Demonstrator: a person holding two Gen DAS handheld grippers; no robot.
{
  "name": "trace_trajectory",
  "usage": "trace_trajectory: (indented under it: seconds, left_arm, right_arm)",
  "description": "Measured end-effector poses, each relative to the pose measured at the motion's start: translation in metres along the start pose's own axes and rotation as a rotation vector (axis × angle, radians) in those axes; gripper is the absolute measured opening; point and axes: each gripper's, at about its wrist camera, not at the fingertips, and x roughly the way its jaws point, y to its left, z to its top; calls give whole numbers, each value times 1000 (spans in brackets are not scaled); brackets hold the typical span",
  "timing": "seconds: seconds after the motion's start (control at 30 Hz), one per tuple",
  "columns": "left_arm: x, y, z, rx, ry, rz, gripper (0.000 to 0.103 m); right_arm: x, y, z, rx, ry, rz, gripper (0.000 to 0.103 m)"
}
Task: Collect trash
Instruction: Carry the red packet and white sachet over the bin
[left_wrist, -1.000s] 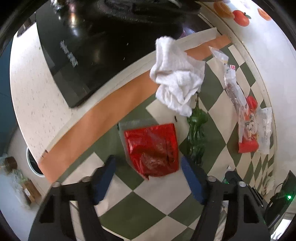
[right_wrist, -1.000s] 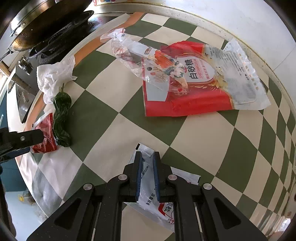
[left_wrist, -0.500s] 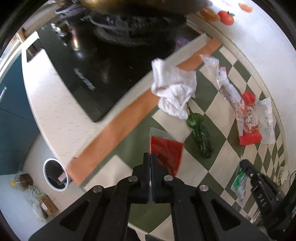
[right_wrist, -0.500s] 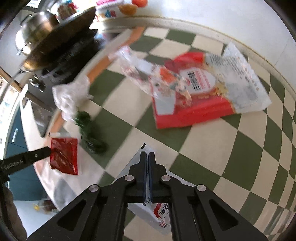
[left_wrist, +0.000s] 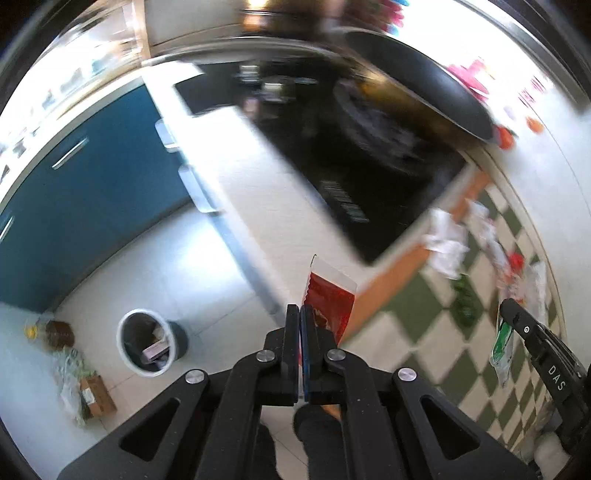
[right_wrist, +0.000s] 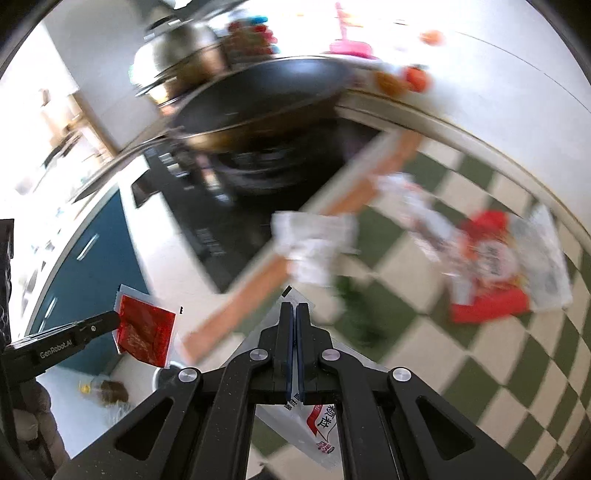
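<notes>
Bin (left_wrist: 149, 341) on floor, far left below; left gripper (left_wrist: 300, 325) fingers pinched on red sachet (left_wrist: 330, 299), lifted off table edge; right gripper (right_wrist: 294, 325) fingers clamped on white packet (right_wrist: 317, 424), above checkered table (right_wrist: 480, 369); tissue (right_wrist: 314, 243), sugar bag (right_wrist: 506, 266) lie farther right

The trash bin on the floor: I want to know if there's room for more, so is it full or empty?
Partly filled. The left wrist view looks down into the open-topped trash bin: some wrappers lie inside, well below its white rim.

Motion-blurred wok (right_wrist: 266, 99), crumpled tissue (right_wrist: 314, 243) and green pepper (right_wrist: 354, 310); unreadable sugar-bag print (right_wrist: 495, 258).
</notes>
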Motion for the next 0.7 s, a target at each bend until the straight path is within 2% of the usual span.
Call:
trace_trajectory:
  seconds: [0.17,0.33,0.47,0.6,0.7]
  left_arm:
    - [3,123,-13,-141,12,79,0]
    - [55,266,-46,-296,75,163,0]
    - [132,367,-82,-421,131,201,0]
    - [241,464,-138,-559,200,160,0]
    - [316,517,-174,-634,239,145,0]
  right_arm:
    - [64,114,-28,-133,92,127,1]
    - [176,236,-97,-254,244,251,1]
    - [275,308,-160,-324,338,312,1]
    - [399,359,-231,-342,454,350,1]
    - [482,383,-277,-368,502,353,1]
